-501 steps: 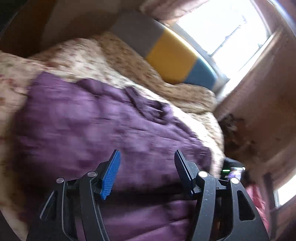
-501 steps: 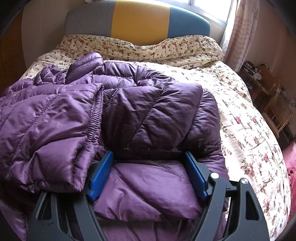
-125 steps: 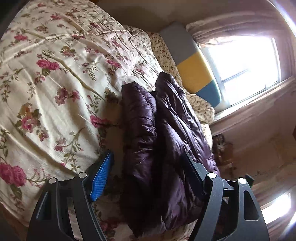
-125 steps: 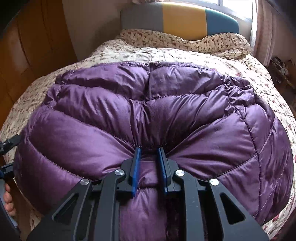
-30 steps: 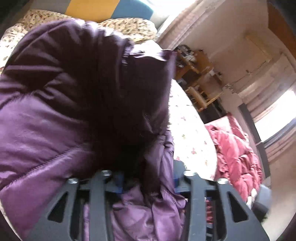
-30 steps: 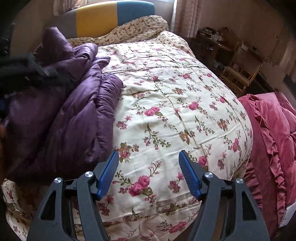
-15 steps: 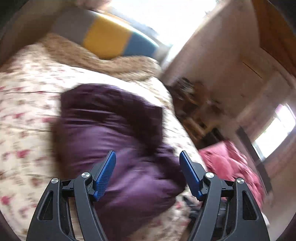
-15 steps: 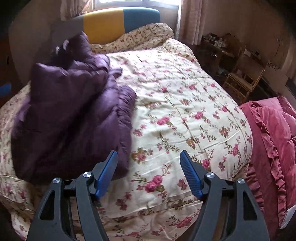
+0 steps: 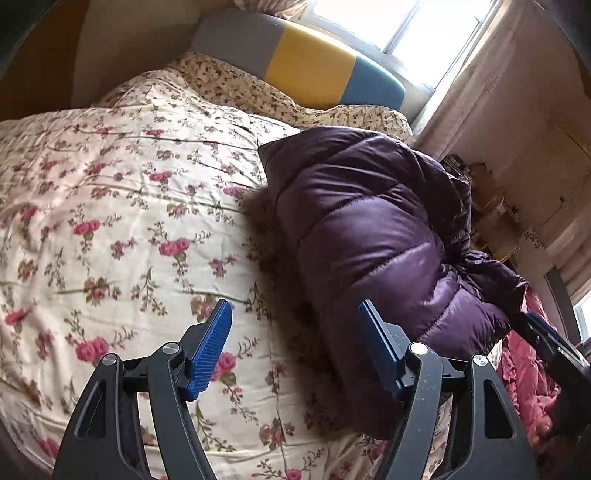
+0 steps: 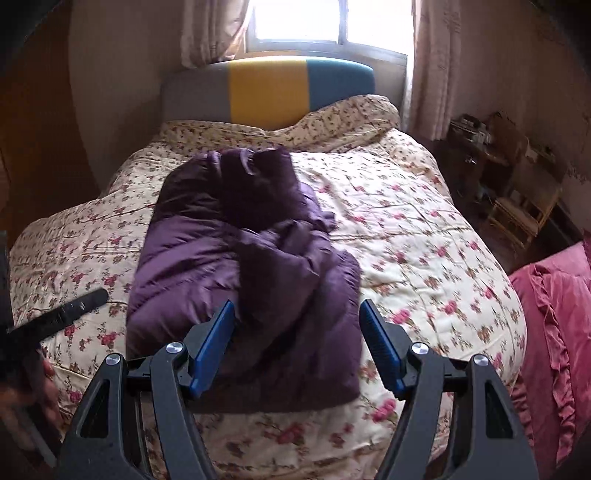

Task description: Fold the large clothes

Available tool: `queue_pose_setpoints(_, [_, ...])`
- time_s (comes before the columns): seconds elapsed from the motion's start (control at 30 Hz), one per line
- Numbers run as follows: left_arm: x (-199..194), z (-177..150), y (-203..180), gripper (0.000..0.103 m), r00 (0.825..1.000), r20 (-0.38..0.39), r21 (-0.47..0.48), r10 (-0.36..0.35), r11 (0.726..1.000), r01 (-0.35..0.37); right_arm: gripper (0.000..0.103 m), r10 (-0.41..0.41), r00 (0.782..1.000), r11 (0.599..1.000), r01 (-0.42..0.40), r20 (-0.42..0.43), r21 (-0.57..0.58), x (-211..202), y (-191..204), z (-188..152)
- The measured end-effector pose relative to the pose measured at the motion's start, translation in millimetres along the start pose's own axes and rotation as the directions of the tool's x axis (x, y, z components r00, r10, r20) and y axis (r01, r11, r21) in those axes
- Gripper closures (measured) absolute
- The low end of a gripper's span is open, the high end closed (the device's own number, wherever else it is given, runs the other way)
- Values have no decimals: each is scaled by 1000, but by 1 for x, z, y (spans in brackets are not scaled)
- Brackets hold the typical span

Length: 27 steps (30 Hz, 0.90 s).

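Note:
A purple puffer jacket (image 10: pixel 243 273) lies folded in a bundle on the floral bedspread (image 10: pixel 417 251), left of the bed's middle. In the left wrist view the same jacket (image 9: pixel 373 236) sits right of centre on the bedspread (image 9: pixel 110 221). My left gripper (image 9: pixel 295 350) is open above the quilt just left of the jacket, nothing between its blue pads. My right gripper (image 10: pixel 297 347) is open too, raised over the jacket's near edge and holding nothing. The left gripper's dark finger (image 10: pixel 70 306) shows at the left edge of the right wrist view.
A grey, yellow and blue headboard (image 10: pixel 269 86) stands under a bright window (image 10: pixel 299 22) with curtains. A pink ruffled blanket (image 10: pixel 554 317) lies right of the bed. Cluttered wooden furniture (image 10: pixel 509 184) fills the right wall. A hand (image 10: pixel 44 398) shows low at the left.
The left gripper let go of the jacket, opened and pulled back to the left. The jacket dropped onto the bed. The right gripper rose and swung left to face the jacket.

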<state>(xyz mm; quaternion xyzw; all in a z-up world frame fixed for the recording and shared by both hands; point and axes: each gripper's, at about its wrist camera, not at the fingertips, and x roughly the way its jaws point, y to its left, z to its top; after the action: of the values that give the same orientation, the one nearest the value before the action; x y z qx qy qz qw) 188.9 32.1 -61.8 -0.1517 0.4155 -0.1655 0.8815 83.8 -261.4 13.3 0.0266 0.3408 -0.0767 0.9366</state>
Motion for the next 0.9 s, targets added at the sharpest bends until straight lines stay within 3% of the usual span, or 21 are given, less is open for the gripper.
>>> queue_pose_setpoints(0.33, [9,0,-22,35,1000,5,20,-10,1000,10,36,-24,1000,998,24,-1,58,11,3,2])
queue_pose_setpoints(0.37, [10,0,-24,36,1000,7,26,-8,1000,8,40,-21,1000,997,21,-4,68,14,4,2])
queue_pose_setpoints(0.43, [13,1,-26,41,1000,2,33,-11,999,11,73,-6,1000,995,8,-27,103,23,3,-1])
queue_pose_setpoints(0.5, [14,3,-28,41,1000,-1,33,-18,999,18,85,-4,999,991,10,-46,135,29,0,-5])
queue_pose_setpoints(0.63, [17,8,-33,41,999,1,59,-36,998,36,90,-11,997,984,23,-71,177,37,-5,-18])
queue_pose_setpoints(0.73, [22,13,-41,49,998,-6,99,-58,993,58,92,-21,996,979,38,-87,199,43,-10,-28])
queue_pose_setpoints(0.9, [34,16,-59,49,995,-22,166,-99,981,101,92,-25,992,963,58,-124,263,56,-17,-50])
